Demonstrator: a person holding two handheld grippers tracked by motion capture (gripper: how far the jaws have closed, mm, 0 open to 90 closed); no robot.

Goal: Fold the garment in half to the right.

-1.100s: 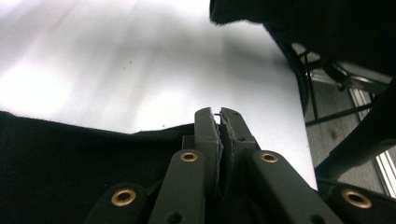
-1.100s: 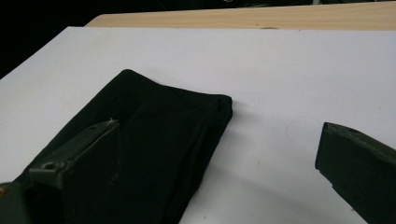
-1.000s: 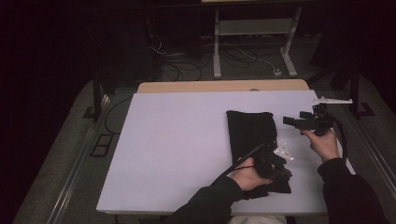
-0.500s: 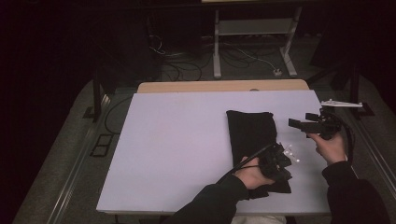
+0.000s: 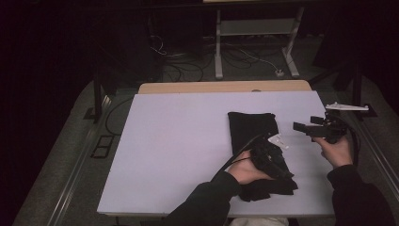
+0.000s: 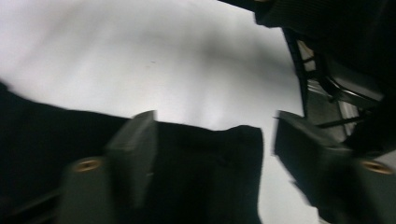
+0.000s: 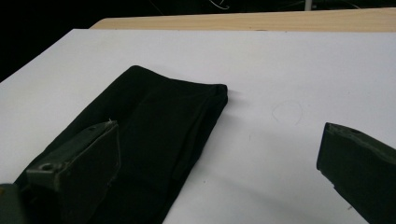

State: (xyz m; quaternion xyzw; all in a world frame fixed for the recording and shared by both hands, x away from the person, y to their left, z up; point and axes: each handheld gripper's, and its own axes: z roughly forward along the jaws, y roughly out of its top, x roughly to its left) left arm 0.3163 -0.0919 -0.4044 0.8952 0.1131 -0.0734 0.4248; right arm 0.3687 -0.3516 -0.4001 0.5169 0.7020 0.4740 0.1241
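A folded black cloth [image 5: 251,132] lies on the right half of a white table [image 5: 179,146], running from mid-table toward the person's near edge, where its lower end bunches into a crumpled fold. No brand, label or legible writing can be made out on the cloth, the table or the tools. The left gripper [image 5: 269,157], held in the left hand [image 5: 244,168], sits over the cloth's near part; its jaws have just been opening and now stand wide, and in the left gripper view [image 6: 212,154] the cloth's edge lies below and between them, with neither pad pressing on it. A small white piece [image 5: 278,140] rests on the table just beside the cloth's right edge. Farther right, the right gripper [image 5: 303,127], in the right hand [image 5: 335,149], hovers off the cloth with its jaws wide and nothing between them; in the right gripper view [image 7: 219,163] the cloth's far end lies ahead. Behind the white top a light wooden edge [image 5: 221,87] shows, then a dark room with cables on the floor [image 5: 188,70] and a grey metal stand [image 5: 256,35]
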